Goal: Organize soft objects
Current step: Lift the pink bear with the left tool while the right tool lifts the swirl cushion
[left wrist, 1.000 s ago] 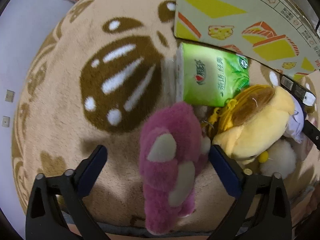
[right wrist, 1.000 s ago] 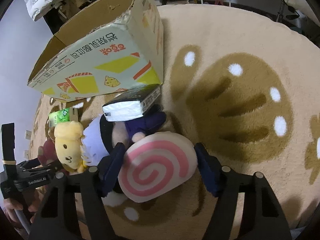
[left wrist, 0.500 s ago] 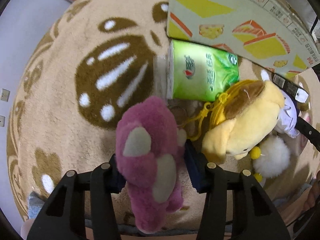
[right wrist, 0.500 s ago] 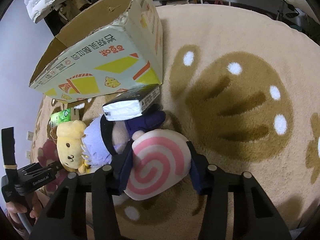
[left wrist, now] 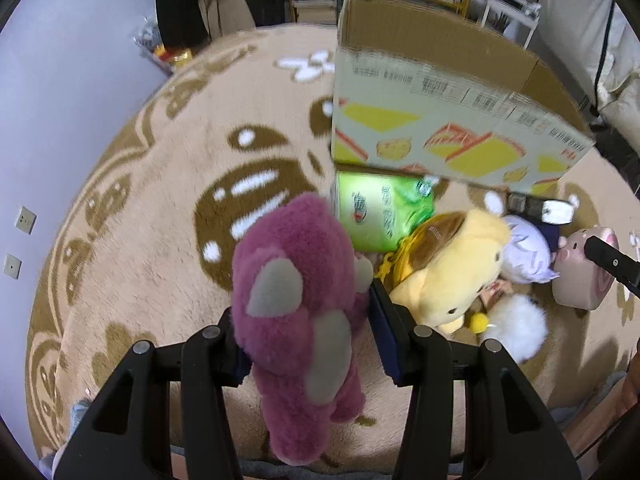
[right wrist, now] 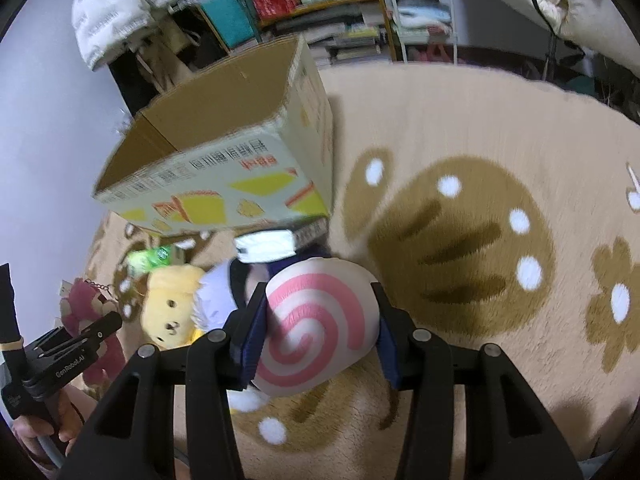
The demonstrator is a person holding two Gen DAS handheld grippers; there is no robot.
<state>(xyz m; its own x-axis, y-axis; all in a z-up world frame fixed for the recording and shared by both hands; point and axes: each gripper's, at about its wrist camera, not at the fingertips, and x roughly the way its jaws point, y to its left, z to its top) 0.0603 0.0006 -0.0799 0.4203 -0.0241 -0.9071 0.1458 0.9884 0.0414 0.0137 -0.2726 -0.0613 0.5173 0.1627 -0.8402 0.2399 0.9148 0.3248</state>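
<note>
My left gripper (left wrist: 308, 332) is shut on a magenta plush bear (left wrist: 298, 300), lifted off the beige rug (left wrist: 140, 220). My right gripper (right wrist: 318, 334) is shut on a round cushion with a pink swirl (right wrist: 320, 328), also raised. On the rug lie a yellow plush (left wrist: 452, 268), a lavender-haired doll (left wrist: 524, 248), a white fluffy ball (left wrist: 516, 326) and a green tissue pack (left wrist: 380, 212). An open cardboard box (right wrist: 224, 152) stands just behind them. The left gripper (right wrist: 68, 352) with the bear (right wrist: 86, 312) shows at the left of the right wrist view.
A dark tissue pack with a white end (right wrist: 276, 242) lies against the box. Shelves with books and bags (right wrist: 320, 12) line the far wall. A white padded jacket (right wrist: 112, 12) hangs at the back left. A person's hand (right wrist: 44, 436) holds the left gripper's handle.
Both grippers went from open around their plush to shut on it, then rose with it. The views tilted up, and the box's open top and the shelves came into sight.
</note>
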